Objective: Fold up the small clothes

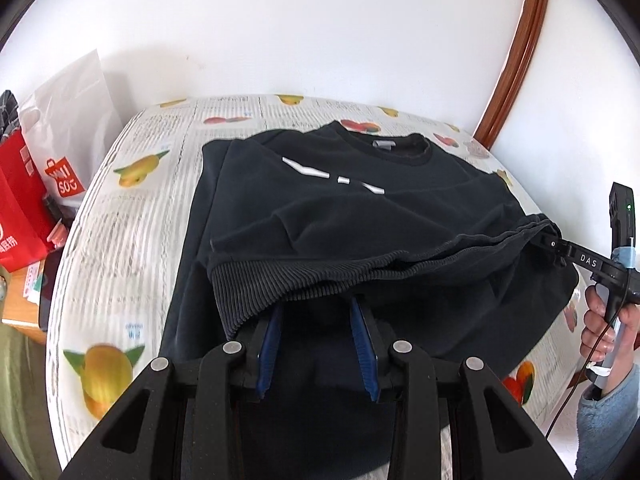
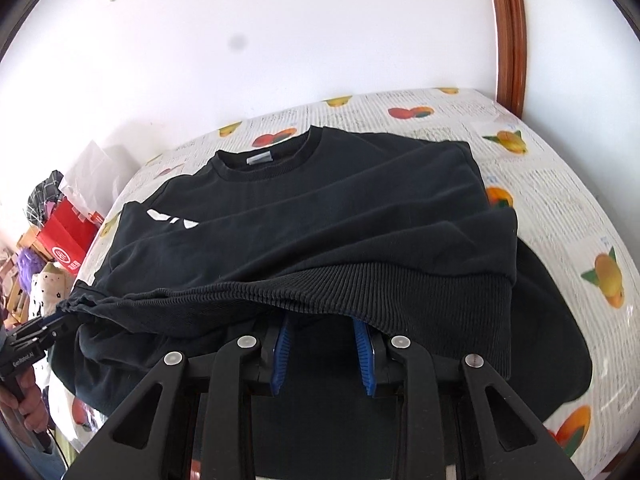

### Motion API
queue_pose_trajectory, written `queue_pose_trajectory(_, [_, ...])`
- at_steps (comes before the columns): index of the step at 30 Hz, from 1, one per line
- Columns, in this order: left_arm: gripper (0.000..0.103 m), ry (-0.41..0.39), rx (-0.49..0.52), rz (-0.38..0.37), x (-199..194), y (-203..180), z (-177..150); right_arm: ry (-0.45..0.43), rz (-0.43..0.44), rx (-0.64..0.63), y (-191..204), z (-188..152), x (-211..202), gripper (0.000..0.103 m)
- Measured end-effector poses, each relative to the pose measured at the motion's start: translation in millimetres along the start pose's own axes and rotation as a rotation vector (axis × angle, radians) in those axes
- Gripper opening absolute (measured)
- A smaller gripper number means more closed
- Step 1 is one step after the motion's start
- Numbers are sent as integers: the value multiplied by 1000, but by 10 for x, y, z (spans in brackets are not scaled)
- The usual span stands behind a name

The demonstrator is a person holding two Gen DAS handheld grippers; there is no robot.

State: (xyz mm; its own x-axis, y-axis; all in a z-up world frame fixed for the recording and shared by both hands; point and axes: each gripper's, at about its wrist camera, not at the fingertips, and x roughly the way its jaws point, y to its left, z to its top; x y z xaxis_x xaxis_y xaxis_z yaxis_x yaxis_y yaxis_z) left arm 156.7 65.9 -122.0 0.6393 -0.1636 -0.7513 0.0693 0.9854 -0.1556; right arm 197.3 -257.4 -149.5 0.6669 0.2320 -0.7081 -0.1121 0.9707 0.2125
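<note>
A black sweatshirt [image 1: 360, 216] [image 2: 320, 208] with white chest lettering lies on a fruit-print tablecloth [image 1: 132, 240] [image 2: 560, 184], its collar [image 1: 384, 148] [image 2: 264, 160] at the far side. The ribbed hem [image 1: 320, 276] [image 2: 360, 280] is lifted off the cloth and stretched between both grippers. My left gripper [image 1: 316, 308] [image 2: 66, 314] is shut on one hem corner. My right gripper [image 2: 320, 320] [image 1: 546, 240] is shut on the other. In each gripper's own view the hem drapes over the blue pads and hides the tips. The sweatshirt's lower body sags dark beneath the raised hem.
Red and white shopping bags [image 1: 24, 208] [image 2: 64, 240] and other clutter [image 2: 36, 280] stand past the table's left edge. A white wall runs behind the table, with a brown door frame [image 1: 516, 60] [image 2: 510, 40] at the right. A person's hands [image 1: 600, 320] [image 2: 20, 392] hold the gripper handles.
</note>
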Motion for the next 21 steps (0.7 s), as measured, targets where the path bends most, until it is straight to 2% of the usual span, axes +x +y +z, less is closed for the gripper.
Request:
queue_pose_trajectory(5, [33,-25,40,39,137,-30,218,-21,-9,-2,-36,209,155,28])
queue_pose_trajectory(13, [33,-39,36,56,455,-6,549,41,-89,101,-358,448,634,30])
queue_pose_trajectory(16, [33,-37,11,43,549,13,676,46,-120,114,-432,505,713,32])
queue_pose_trajectory(19, [33,-48,-19,-10,521,32,769,42,-130,103,-472,560,693,32])
queue_pose_trajectory(21, [39,-74,-17,-34,422,46,783,25,-151,76,-473,594,641,33])
